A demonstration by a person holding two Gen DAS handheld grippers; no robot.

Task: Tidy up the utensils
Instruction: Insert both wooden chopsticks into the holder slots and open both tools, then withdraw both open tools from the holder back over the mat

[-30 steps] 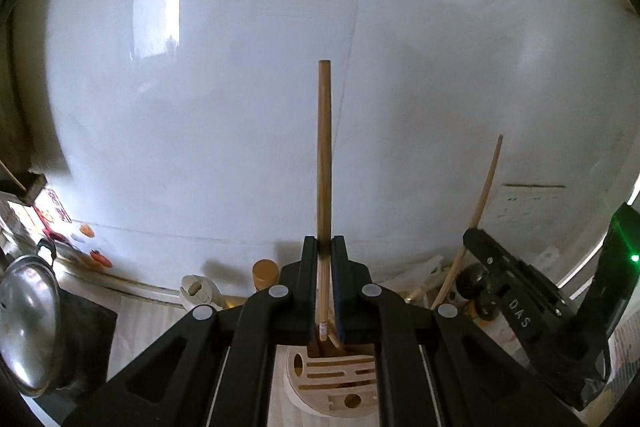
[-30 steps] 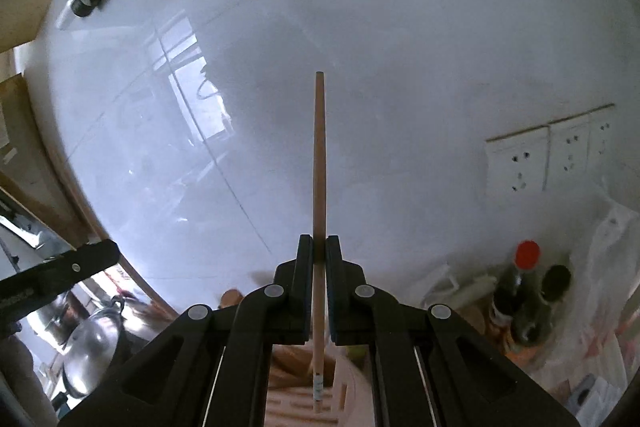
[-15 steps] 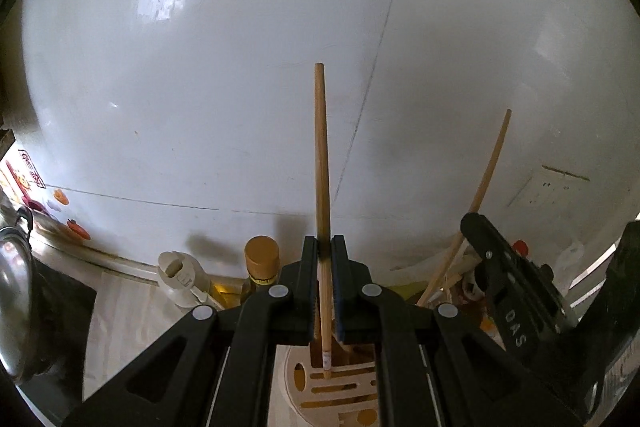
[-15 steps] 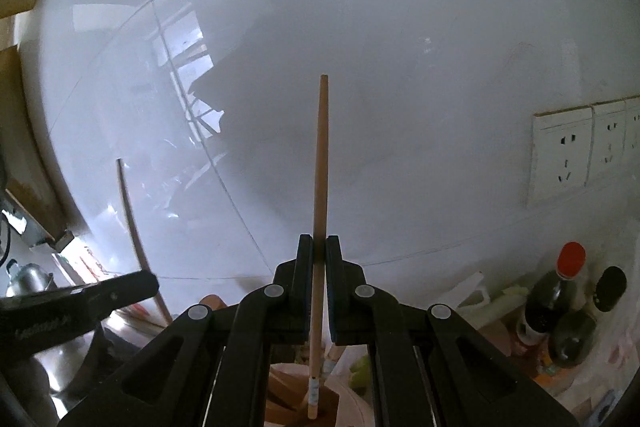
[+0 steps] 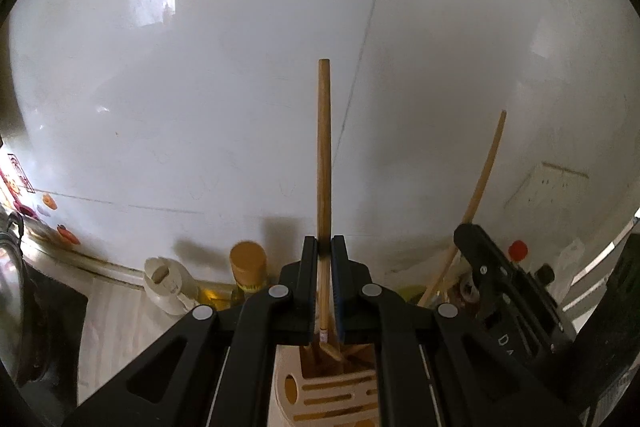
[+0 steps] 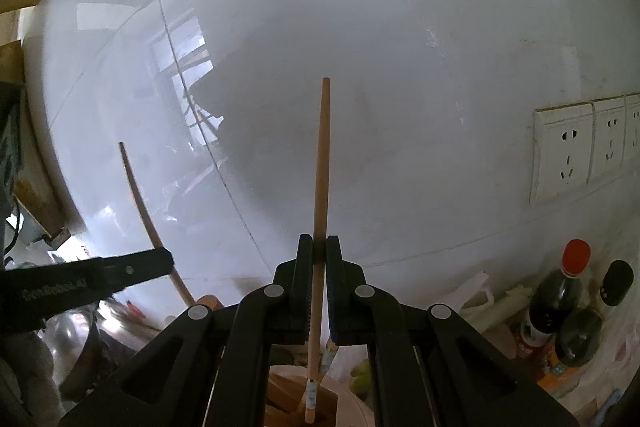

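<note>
My left gripper (image 5: 324, 247) is shut on a wooden chopstick (image 5: 323, 155) that stands upright, its lower end just above a pale slotted utensil holder (image 5: 336, 391). My right gripper (image 6: 319, 245) is shut on a second wooden chopstick (image 6: 322, 167), also upright, its lower tip over the same holder (image 6: 296, 403). Each view shows the other gripper: the right one (image 5: 504, 291) with its chopstick (image 5: 480, 195) at the right, the left one (image 6: 80, 279) with its chopstick (image 6: 148, 215) at the left.
A white tiled wall (image 5: 240, 87) fills the background. A yellow-capped bottle (image 5: 248, 267) and a white container (image 5: 168, 283) stand by the wall. A metal pot (image 5: 12, 291) is at left. Wall sockets (image 6: 568, 151) and dark sauce bottles (image 6: 560, 299) are at right.
Both grippers have lowered with their chopsticks toward the holder, and the counter objects have risen in view. Both stay shut.
</note>
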